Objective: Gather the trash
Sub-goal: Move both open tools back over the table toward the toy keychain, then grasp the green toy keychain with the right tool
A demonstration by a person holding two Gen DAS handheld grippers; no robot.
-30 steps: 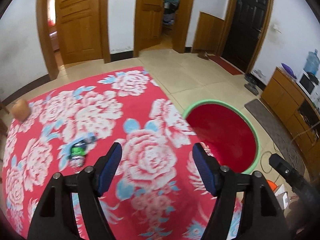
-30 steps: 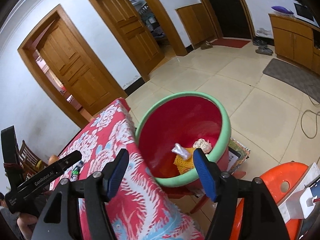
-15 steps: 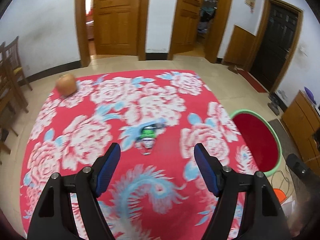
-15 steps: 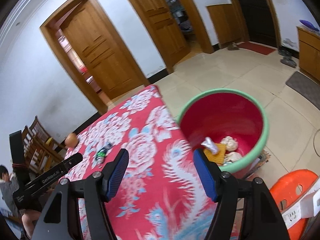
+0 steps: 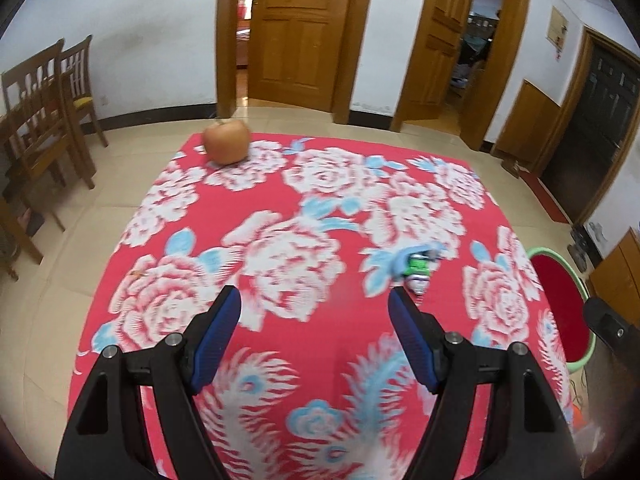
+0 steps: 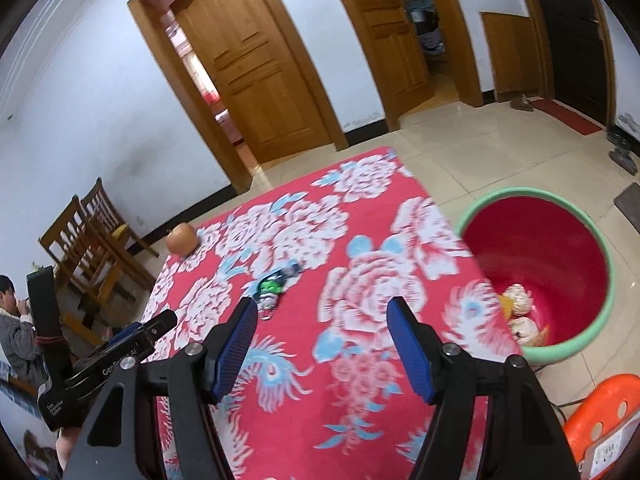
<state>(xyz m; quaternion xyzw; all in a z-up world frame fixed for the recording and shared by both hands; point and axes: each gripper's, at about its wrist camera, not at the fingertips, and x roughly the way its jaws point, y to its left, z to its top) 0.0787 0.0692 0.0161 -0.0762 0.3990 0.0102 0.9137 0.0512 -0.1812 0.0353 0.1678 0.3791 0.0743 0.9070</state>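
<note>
A crumpled green and silver wrapper (image 5: 418, 272) (image 6: 271, 290) lies on the red floral tablecloth (image 5: 312, 320) (image 6: 340, 320). My left gripper (image 5: 314, 302) hovers open over the cloth, with the wrapper just beyond its right fingertip. Also open and holding nothing, my right gripper (image 6: 322, 310) has the wrapper just past its left fingertip. An apple (image 5: 226, 141) (image 6: 182, 239) sits at the table's far left corner. Beside the table's right edge stands a red bin with a green rim (image 5: 560, 300) (image 6: 536, 272), with crumpled paper and other trash (image 6: 518, 300) in it.
Wooden chairs (image 5: 44, 120) (image 6: 92, 248) stand left of the table. An orange stool (image 6: 600, 412) is by the bin. The left gripper's body (image 6: 100, 364) shows in the right wrist view, with a seated person (image 6: 16, 324) behind it. Wooden doors (image 5: 300, 32) line the far wall.
Both grippers have swung left, from over the bin to over the table. The wrapper and apple shifted right in view; the bin slid to the right edge. Jaw widths are unchanged.
</note>
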